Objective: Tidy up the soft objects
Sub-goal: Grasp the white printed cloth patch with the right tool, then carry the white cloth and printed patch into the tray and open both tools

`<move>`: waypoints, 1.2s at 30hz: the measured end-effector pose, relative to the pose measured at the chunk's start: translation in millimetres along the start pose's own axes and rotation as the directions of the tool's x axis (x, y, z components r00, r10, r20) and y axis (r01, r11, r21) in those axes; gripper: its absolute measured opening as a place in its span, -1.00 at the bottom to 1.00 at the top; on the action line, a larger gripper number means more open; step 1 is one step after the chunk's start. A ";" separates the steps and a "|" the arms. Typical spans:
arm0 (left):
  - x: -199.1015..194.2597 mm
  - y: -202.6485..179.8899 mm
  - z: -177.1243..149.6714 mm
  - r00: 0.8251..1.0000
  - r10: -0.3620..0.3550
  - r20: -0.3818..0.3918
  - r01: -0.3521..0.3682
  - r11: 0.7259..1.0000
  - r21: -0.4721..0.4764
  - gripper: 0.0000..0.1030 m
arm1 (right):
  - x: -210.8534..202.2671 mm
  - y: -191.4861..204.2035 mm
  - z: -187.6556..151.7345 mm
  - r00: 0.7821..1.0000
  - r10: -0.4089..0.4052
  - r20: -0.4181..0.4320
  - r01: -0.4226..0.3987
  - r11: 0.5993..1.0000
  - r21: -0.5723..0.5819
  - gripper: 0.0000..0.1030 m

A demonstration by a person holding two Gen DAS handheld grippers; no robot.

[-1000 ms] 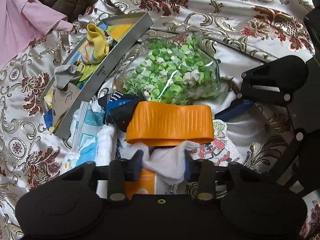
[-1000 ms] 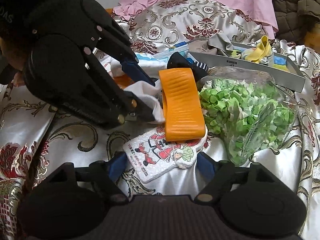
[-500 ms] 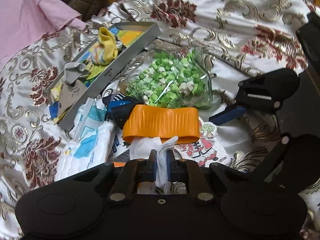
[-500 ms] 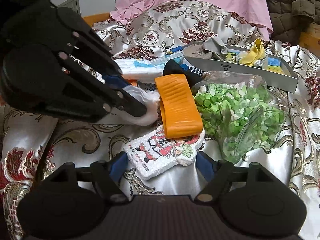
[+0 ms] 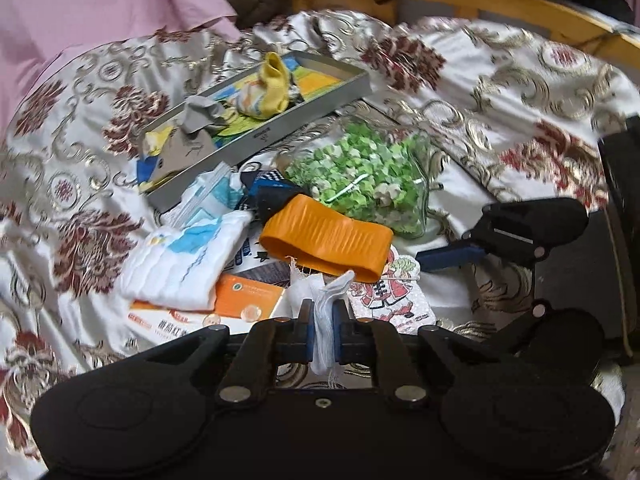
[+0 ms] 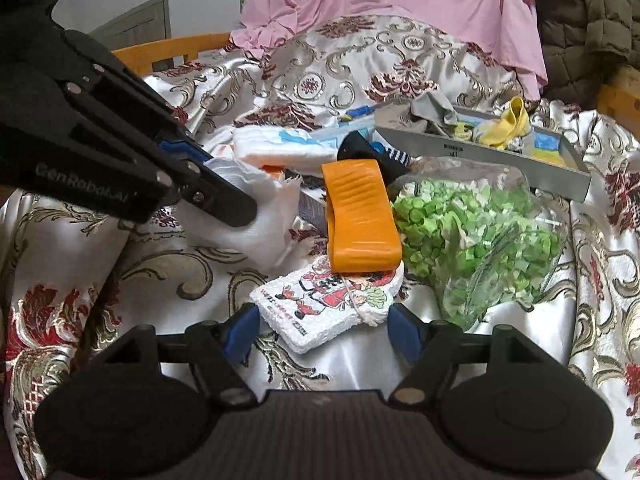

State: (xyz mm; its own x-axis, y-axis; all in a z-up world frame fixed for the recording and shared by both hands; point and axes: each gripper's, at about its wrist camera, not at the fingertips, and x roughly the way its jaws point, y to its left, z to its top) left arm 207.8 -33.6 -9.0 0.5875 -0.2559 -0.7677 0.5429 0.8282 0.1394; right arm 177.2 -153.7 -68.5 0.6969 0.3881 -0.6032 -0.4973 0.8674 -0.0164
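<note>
My left gripper (image 5: 323,334) is shut on a white cloth (image 5: 325,312) and lifts it off the patterned bedspread; the cloth (image 6: 256,216) hangs from it in the right wrist view. My right gripper (image 6: 320,334) is open, its jaws on either side of a white cartoon-print sponge pad (image 6: 328,300), which also shows in the left wrist view (image 5: 388,296). An orange ribbed band (image 5: 326,238) lies partly on the pad. A grey tray (image 5: 276,128) at the back holds a yellow sock (image 5: 272,84) and a grey cloth (image 5: 200,114).
A clear bag of green paper stars (image 5: 368,180) lies right of the band. A folded white and blue cloth (image 5: 184,264), a dark striped sock (image 5: 268,192), an orange packet (image 5: 244,296) and a pink garment (image 6: 400,4) lie around. A wooden bed frame (image 5: 520,4) edges the far side.
My left gripper shut on the white cloth and drew it up and back from under the orange band. The right gripper stayed open around the sponge pad.
</note>
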 end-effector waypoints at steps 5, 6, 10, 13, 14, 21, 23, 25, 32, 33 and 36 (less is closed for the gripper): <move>-12.2 5.8 -0.7 1.000 0.008 0.029 -0.006 0.998 -0.062 -0.83 | -10.8 7.8 -1.2 1.000 0.010 0.011 -0.010 0.999 -0.032 0.43; -14.7 6.6 -1.3 0.999 0.010 0.036 -0.008 0.997 -0.070 -0.83 | -13.6 9.1 -1.7 1.000 0.013 0.011 -0.012 0.999 -0.035 0.43; -25.4 7.9 -5.3 0.998 0.009 0.064 -0.003 0.995 -0.098 -0.83 | -31.0 16.4 -5.6 1.000 0.005 0.023 -0.003 0.999 -0.049 0.42; -33.4 7.6 -9.6 0.996 0.004 0.092 0.007 0.993 -0.122 -0.83 | -42.8 24.1 -8.0 1.000 -0.009 0.027 0.011 0.997 -0.074 0.42; -35.8 7.5 -11.3 0.995 0.003 0.100 0.011 0.991 -0.132 -0.83 | -44.7 26.3 -8.8 1.000 -0.011 0.025 0.013 0.997 -0.079 0.42; -51.6 6.5 -24.1 0.989 0.001 0.145 0.023 0.986 -0.167 -0.83 | -60.5 41.2 -13.8 0.998 -0.042 0.051 0.047 0.993 -0.106 0.42; -57.6 7.2 -26.7 0.987 0.004 0.164 0.024 0.985 -0.171 -0.83 | -66.5 43.4 -14.5 0.996 -0.053 0.073 0.060 0.992 -0.107 0.42; -62.5 8.1 -28.1 0.983 0.008 0.182 0.025 0.983 -0.179 -0.83 | -71.8 45.0 -14.5 0.993 -0.069 0.095 0.080 0.991 -0.112 0.42; -72.4 18.5 -20.8 0.964 0.023 0.264 0.037 0.975 -0.218 -0.83 | -88.0 38.3 -2.8 0.975 -0.119 0.187 0.136 0.987 -0.084 0.42; -72.5 20.5 -18.3 0.961 0.025 0.274 0.039 0.974 -0.224 -0.83 | -90.4 36.0 0.4 0.971 -0.125 0.201 0.143 0.987 -0.078 0.42; -72.3 29.4 -9.1 0.950 0.028 0.310 0.051 0.968 -0.245 -0.83 | -95.0 28.3 11.9 0.960 -0.144 0.239 0.162 0.985 -0.061 0.42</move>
State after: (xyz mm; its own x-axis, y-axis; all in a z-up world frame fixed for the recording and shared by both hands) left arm 175.8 13.8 44.9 0.7597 -0.3743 -0.5317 0.4084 0.9110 -0.0576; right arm 103.0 -162.3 -2.1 0.8641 0.3224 -0.3865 -0.4079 0.8985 -0.1624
